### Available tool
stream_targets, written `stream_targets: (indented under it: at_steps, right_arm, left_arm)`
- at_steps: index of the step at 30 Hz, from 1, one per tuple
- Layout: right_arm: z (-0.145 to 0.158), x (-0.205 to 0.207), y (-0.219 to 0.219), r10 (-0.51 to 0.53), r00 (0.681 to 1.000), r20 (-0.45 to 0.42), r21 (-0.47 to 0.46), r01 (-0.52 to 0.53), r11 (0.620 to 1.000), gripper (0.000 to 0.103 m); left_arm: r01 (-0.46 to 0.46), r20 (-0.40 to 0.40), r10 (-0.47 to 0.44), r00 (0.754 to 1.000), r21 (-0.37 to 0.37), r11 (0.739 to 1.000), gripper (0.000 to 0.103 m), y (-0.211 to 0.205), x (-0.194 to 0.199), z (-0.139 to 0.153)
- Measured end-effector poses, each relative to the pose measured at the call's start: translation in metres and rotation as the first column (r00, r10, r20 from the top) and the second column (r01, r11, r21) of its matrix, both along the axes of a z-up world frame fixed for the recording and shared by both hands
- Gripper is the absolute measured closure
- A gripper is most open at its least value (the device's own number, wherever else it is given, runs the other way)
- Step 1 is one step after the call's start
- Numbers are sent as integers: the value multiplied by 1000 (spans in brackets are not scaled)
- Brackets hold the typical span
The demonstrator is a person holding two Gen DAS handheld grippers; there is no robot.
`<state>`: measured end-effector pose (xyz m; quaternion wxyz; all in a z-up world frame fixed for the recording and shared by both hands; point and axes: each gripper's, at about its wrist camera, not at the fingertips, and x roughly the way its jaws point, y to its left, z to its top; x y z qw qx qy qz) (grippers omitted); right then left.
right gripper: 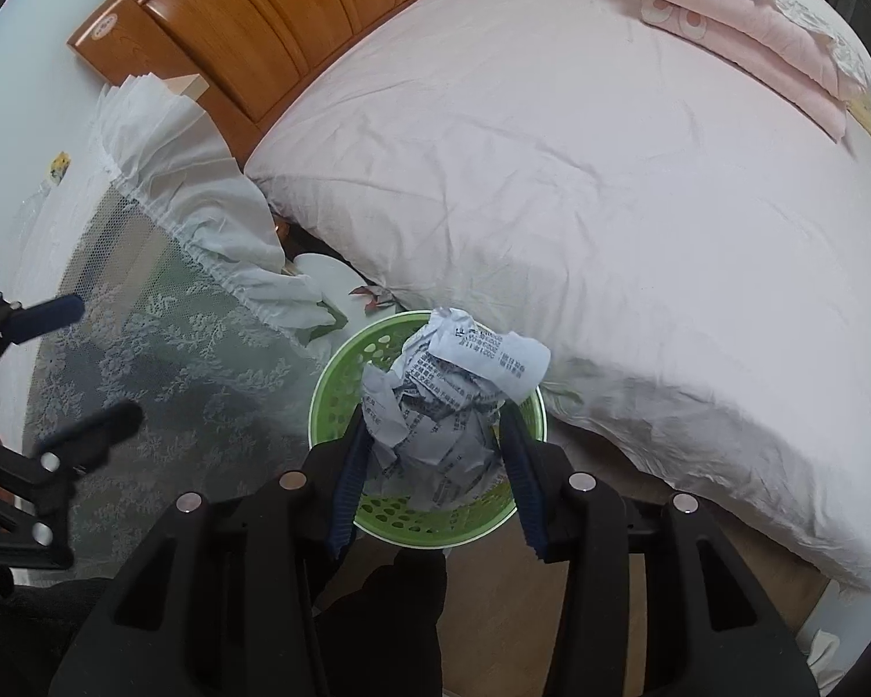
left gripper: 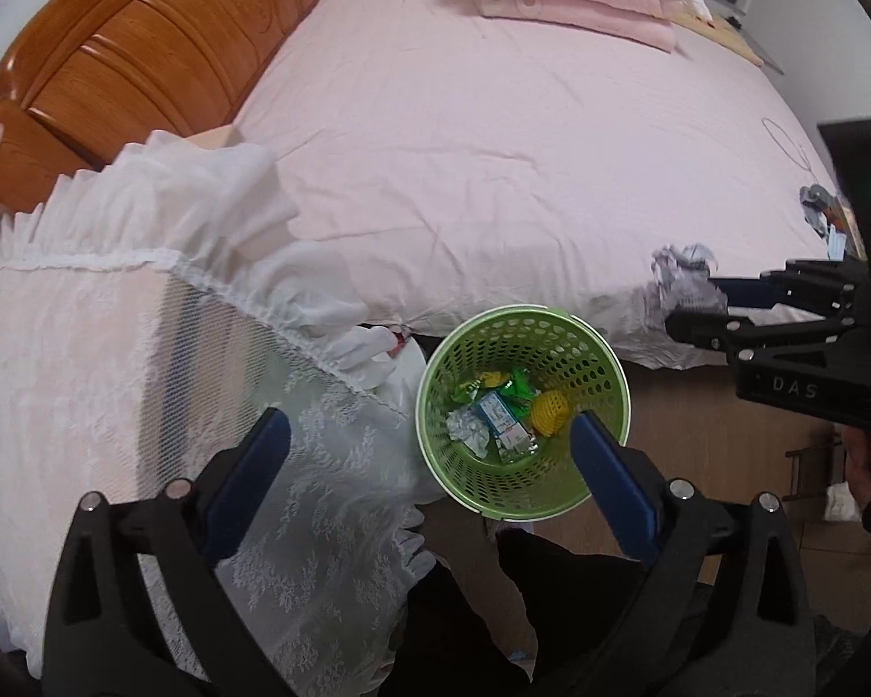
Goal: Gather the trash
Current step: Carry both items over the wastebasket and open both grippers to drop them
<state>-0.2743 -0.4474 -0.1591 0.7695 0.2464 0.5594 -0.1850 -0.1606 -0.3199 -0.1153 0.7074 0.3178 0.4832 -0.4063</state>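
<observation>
Right gripper (right gripper: 435, 447) pinches a crumpled printed paper wad (right gripper: 441, 412) between its blue pads, held directly above the green bin (right gripper: 342, 374) on the floor beside the bed (right gripper: 551, 174). Left gripper (left gripper: 429, 459) is spread wide w/ nothing between its pads, pointing down over the bin (left gripper: 435, 424). Inside: green wrappers, a small carton (left gripper: 502, 421), foil scrap, yellow ball (left gripper: 551, 409). Lace-covered nightstand (left gripper: 116, 348) just beside the bin.

soft, even indoor light with faint shadows, strong fisheye bending and dark corners, mostly sharp.
</observation>
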Motion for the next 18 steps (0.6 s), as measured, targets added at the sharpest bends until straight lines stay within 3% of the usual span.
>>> stream_targets:
  at_steps: [6, 10, 11, 18]
  right_arm:
    - [-16, 12, 15, 65, 997, -27, 37, -64, 997, 57]
    - [-17, 23, 29, 83, 995, -53, -11, -84, 996, 13]
    - [-16, 24, 32, 85, 995, -54, -23, -86, 996, 7]
    - [-9, 35, 38, 91, 994, -61, -43, -94, 995, 5]
  left_arm:
    - [-133, 30, 135, 990, -40, 990, 8, 38, 26, 26]
    - [-201, 34, 203, 979, -49, 978, 8, 57, 40, 31]
    - [-214, 31, 216, 976, -53, 975, 8, 61, 43, 32]
    - [-278, 10, 279, 960, -80, 957, 8, 81, 56, 35]
